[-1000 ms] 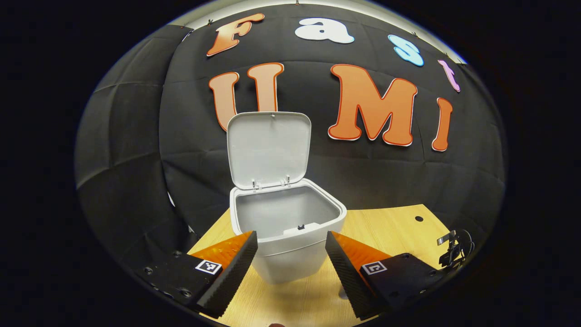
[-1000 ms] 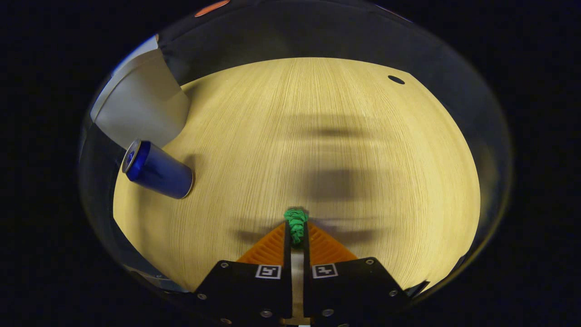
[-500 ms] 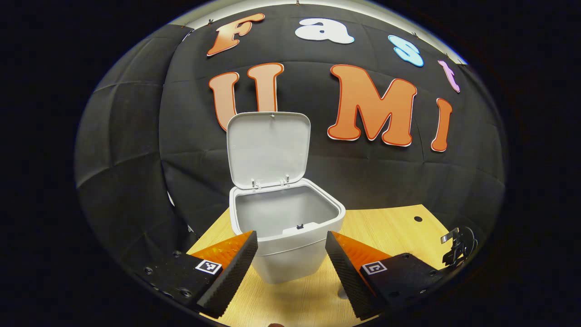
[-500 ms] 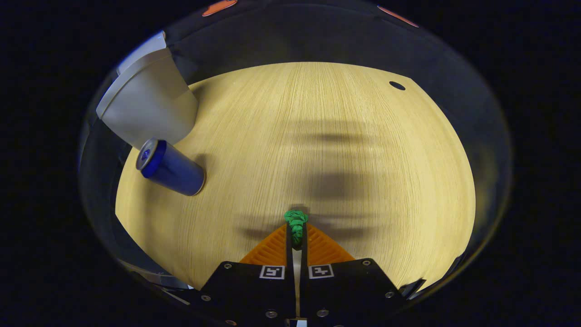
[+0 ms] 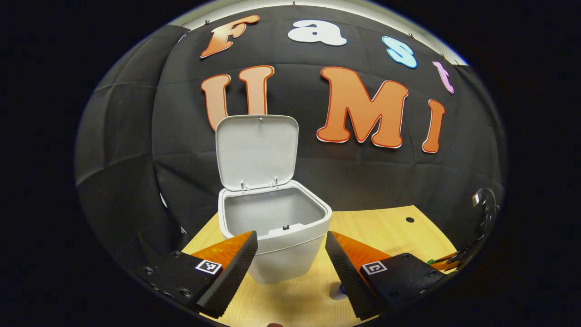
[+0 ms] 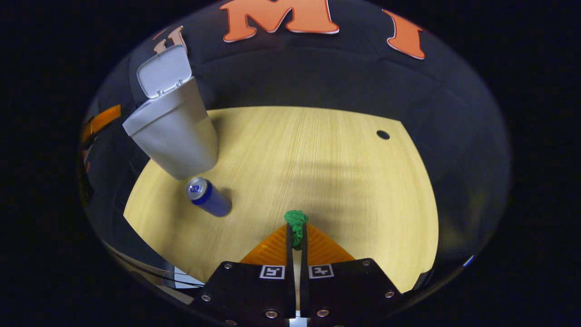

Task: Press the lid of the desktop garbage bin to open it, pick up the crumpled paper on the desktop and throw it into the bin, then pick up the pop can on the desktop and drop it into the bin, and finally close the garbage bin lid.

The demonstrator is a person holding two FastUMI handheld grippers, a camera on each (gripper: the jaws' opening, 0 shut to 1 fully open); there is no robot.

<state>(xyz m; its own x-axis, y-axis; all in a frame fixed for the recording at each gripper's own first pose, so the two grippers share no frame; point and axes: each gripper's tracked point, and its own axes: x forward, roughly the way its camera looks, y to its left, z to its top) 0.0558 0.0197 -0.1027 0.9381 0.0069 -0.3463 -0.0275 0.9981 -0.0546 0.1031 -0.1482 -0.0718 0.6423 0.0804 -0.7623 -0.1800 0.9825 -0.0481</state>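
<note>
The white garbage bin [image 5: 277, 254] stands on the wooden desktop with its lid [image 5: 256, 152] raised upright; its inside looks bare. My left gripper [image 5: 290, 240] is open, its fingers on either side of the bin's front, just short of it. My right gripper [image 6: 296, 234] is shut on the green crumpled paper [image 6: 296, 226], held above the desktop. In the right gripper view the bin [image 6: 174, 134] is at the far left, and the blue pop can [image 6: 208, 199] stands upright just in front of it. The right gripper [image 5: 447, 261] also peeks in at the lower right of the left gripper view.
The wooden desktop [image 6: 327, 172] has a small round hole [image 6: 383, 135] near its far right corner. The black cloth wall rises right behind the bin. A sliver of the pop can [image 5: 338, 290] shows beside my left gripper's right finger.
My right gripper has risen and tilted up with the paper, so the bin and can look smaller and farther off. In the left gripper view the bin has shifted slightly left.
</note>
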